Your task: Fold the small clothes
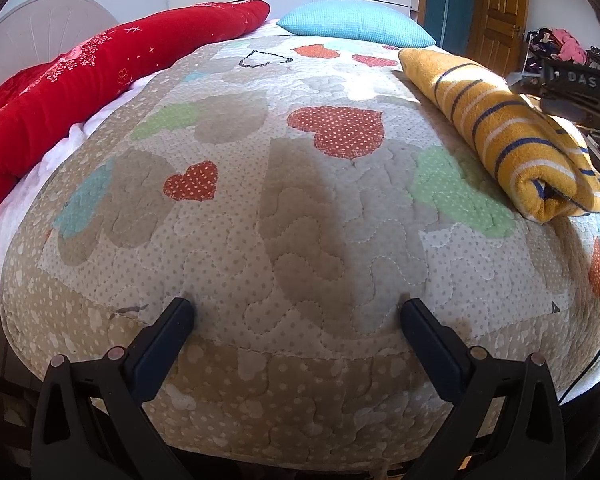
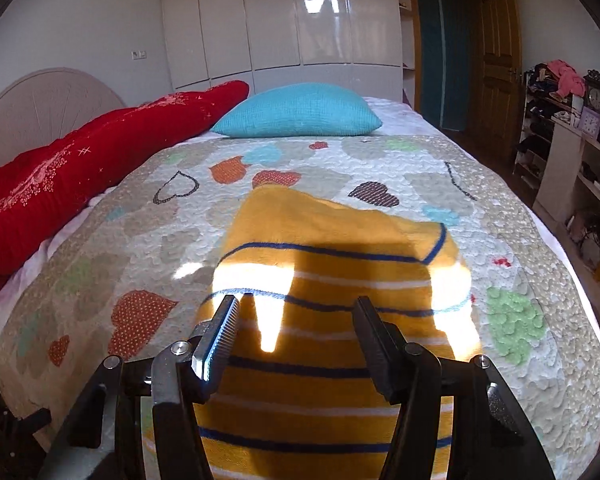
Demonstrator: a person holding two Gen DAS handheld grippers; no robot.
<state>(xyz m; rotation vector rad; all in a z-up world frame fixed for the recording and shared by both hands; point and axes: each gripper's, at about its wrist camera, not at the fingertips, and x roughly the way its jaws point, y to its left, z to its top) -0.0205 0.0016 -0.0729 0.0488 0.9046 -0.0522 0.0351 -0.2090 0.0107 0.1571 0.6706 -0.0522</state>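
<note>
Quilted bed [image 2: 148, 240]; striped garment [image 2: 332, 360] beneath right tongs [image 2: 296, 304]

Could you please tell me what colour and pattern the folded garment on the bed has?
The folded garment is yellow with navy and white stripes, clearest in the right wrist view.

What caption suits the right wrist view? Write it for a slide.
Open right gripper above a folded yellow fleece garment with blue and white stripes on a heart-patterned quilted bedspread.

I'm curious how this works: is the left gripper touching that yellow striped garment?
Apart. In the left wrist view the left gripper is open over bare quilt, while the yellow garment lies off to the right, with quilt showing between them.
</note>
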